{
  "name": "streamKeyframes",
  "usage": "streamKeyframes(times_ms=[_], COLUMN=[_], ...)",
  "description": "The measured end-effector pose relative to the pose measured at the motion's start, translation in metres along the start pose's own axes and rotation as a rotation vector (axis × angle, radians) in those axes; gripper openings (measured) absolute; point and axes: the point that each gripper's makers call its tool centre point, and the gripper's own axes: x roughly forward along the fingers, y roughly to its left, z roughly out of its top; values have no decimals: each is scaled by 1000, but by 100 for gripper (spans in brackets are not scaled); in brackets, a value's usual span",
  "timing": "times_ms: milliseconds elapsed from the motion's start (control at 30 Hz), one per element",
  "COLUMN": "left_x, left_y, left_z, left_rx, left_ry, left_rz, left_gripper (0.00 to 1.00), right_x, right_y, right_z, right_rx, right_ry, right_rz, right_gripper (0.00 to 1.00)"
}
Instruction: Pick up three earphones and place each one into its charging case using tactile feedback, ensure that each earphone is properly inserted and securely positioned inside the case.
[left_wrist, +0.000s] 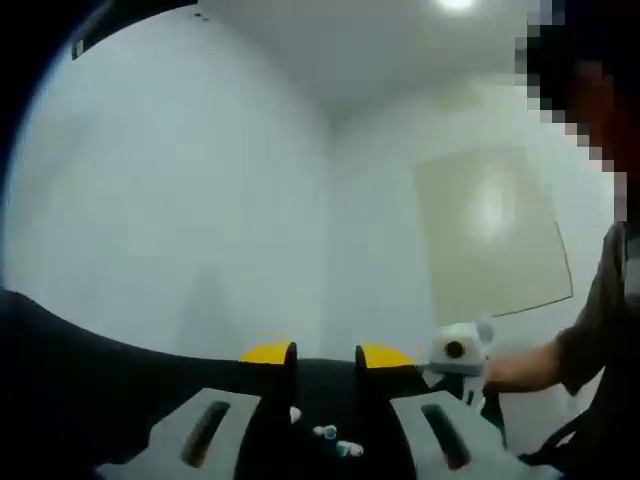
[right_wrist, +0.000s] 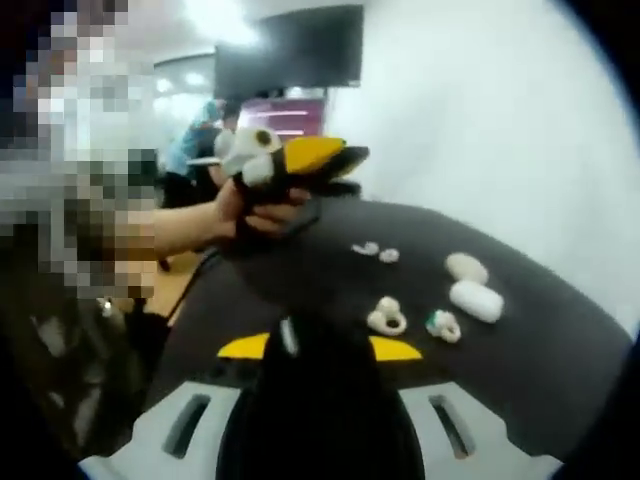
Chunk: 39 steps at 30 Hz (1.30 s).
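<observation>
While jaws part, earphones (right_wrist: 378, 251) lie well ahead on table (right_wrist: 540, 380).

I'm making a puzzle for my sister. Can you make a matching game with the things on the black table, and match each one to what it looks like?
Things:
1. left gripper
2. closed case
3. two small earphones
4. open case

Looks:
a. white, oblong, lying near the table's right edge
b. a tiny pale pair farthest back on the table
c. yellow-tipped, held up in a hand
d. white, ring-shaped, close to the middle

Pairs: 1-c, 2-a, 3-b, 4-d
</observation>
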Motion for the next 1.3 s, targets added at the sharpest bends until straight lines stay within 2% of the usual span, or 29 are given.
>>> streamKeyframes(times_ms=[100, 167, 200, 233, 333, 367, 433, 467, 533, 600, 667, 733, 800, 867, 1000, 1100, 1167, 1233, 1300], left_x=[-1, -1, -1, -1, -1, -2, -2, -2, -3, -3, -3, -4, -5, -6, -10, -15, -20, -26, -31], left_y=[0, 0, 0, 0, 0, 0, 0, 0, 1, 1, 2, 3, 3, 5, 12, 20, 27, 35, 42], left_z=[0, 0, -1, -1, -1, -1, -1, 0, 0, 0, 0, 1, 2, 4, 12, 20, 28, 35, 39], left_rx=[2, 6, 7, 9, 10, 11, 13, 13, 13, 14, 15, 17, 15, 11, -9, -42, -73, -127, -168], left_ry=[-1, 3, 4, 7, 7, 6, 1, 0, -2, -1, -2, -5, -11, -24, -66, -115, -160, -211, -250], left_rz=[4, 1, 0, 0, -3, -3, 0, 1, 3, 4, 6, 9, 12, 19, 51, 86, 115, 139, 155], left_gripper=[21, 21, 21, 21, 21, 21, 21, 21, 21, 21, 21, 21, 21, 21, 20, 20, 20, 19, 19], right_x=[-18, -38, -53, -62, -108, -130, -155, -162, -167, -172, -171, -174, -176, -178, -179, -187, -190, -185, -177], right_y=[-23, -48, -69, -80, -129, -149, -167, -173, -177, -183, -189, -194, -199, -201, -203, -204, -200, -192, -187], right_z=[10, 10, 7, 5, -9, -20, -39, -45, -51, -62, -67, -78, -86, -91, -102, -82, -62, -40, -20], right_rx=[39, 45, 63, 77, 147, 178, 235, 250, 254, 263, 268, 302, 325, 356, 401, 321, 293, 312, 337], right_ry=[-82, -90, -83, -78, -68, -54, -21, -9, 2, 49, 66, 105, 121, 109, 131, 53, -52, -168, -238], right_rz=[-135, -264, -360, -410, -651, -768, -888, -916, -937, -974, -983, -1013, -1026, -1035, -1036, -1066, -1071, -1037, -972], right_gripper=[37, 37, 37, 37, 37, 37, 37, 37, 37, 37, 37, 37, 37, 37, 37, 39, 41, 41, 41])
